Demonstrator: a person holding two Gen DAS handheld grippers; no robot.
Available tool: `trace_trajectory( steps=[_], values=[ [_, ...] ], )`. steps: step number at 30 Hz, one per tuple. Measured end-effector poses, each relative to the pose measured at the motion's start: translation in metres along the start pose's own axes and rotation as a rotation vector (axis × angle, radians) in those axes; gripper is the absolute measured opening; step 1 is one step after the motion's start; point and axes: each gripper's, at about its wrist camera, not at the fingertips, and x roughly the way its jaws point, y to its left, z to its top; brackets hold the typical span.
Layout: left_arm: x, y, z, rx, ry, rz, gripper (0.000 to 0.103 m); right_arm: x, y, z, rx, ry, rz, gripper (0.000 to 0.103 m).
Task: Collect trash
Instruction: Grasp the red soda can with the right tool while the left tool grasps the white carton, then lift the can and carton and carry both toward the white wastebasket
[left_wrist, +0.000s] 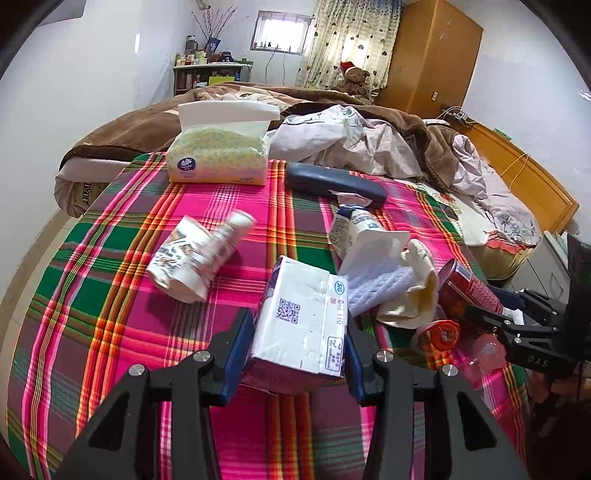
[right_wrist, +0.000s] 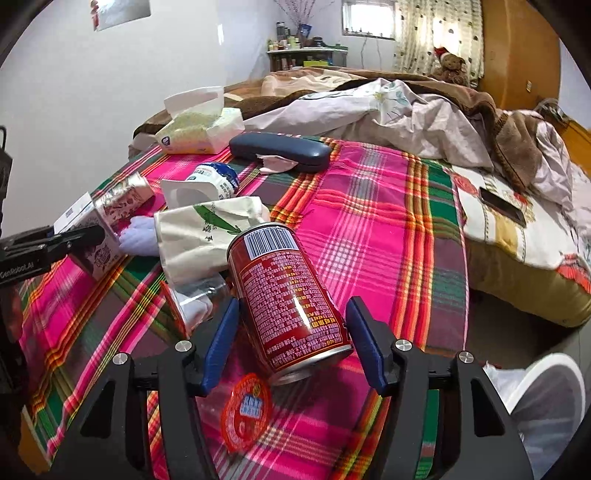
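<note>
**Two grippers working through litter on a plaid-covered bed**

Left wrist view: The left gripper (left_wrist: 297, 354) has its jaws pinched on a white drink carton (left_wrist: 301, 325), one blue pad against each side. The carton is tilted, its printed base facing the camera. Beyond it on the plaid bedspread (left_wrist: 110, 295) lie a crumpled paper cup (left_wrist: 195, 254), a small white bottle (left_wrist: 351, 225), a torn white wrapper (left_wrist: 373, 254) and a cream cloth bag (left_wrist: 410, 291). Farther back sit a tissue pack (left_wrist: 219, 155), with a tissue standing out of its slot, and a dark glasses case (left_wrist: 336, 182). The bedspread is bare at the left and curves down to its near-left edge.

Right wrist view: The right gripper (right_wrist: 291, 343) has its jaws spread around a red can (right_wrist: 291, 295) lying on its side, bottom end toward the camera. The left pad sits at the can's wall; the right pad stands just clear. A red foil lid (right_wrist: 247, 410) lies just below the can. To the right, the plaid is clear up to the bed's edge, with a crumpled quilt (right_wrist: 406, 110) behind.
</note>
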Motion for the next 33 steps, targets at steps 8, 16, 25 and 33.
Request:
trace_trajectory(
  steps=[8, 16, 25, 33],
  values=[
    [-0.011, -0.008, -0.009, -0.018, -0.009, -0.022, 0.047, -0.014, -0.012, -0.01, 0.095, -0.034, -0.005, 0.059],
    [-0.025, -0.01, -0.018, -0.018, -0.023, -0.009, 0.047, -0.021, -0.011, -0.019, 0.083, -0.032, -0.038, 0.057],
    [-0.026, -0.014, -0.027, -0.034, -0.002, -0.025, 0.047, -0.009, -0.006, -0.009, 0.011, 0.044, -0.034, 0.058],
    [-0.027, -0.024, -0.03, -0.022, 0.007, -0.038, 0.047, 0.007, -0.014, -0.003, 0.088, 0.093, 0.052, 0.059]
  ],
)
